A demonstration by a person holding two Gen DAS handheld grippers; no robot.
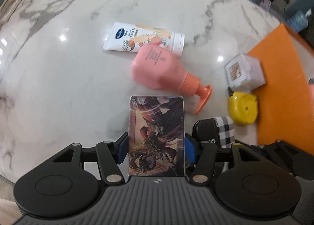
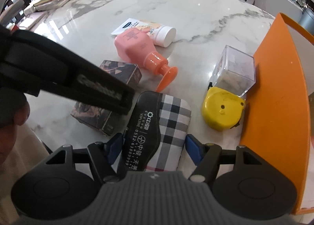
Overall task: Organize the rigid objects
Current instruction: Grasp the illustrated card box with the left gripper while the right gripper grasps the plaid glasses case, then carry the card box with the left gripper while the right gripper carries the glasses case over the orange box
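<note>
As both items lie flat for side grips | left gripper point(image 1: 156, 146) half-open, pads clamping card box point(image 1: 157, 136) by table's point(image 1: 58, 68) near edge | right gripper point(image 2: 153, 146) half-open astride plaid case point(image 2: 168, 123), grip unclear | orange bin point(image 2: 274, 97), right edge, likely destination

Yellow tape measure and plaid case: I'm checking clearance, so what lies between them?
Nothing: in the right wrist view, bare marble table separates the plaid case from the yellow tape measure.

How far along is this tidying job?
Barely begun: nothing visibly sorted. In hand: left gripper straddles the printed box; right gripper straddles the plaid case. Left: pink pump bottle, tube, yellow tape measure, clear box.
</note>
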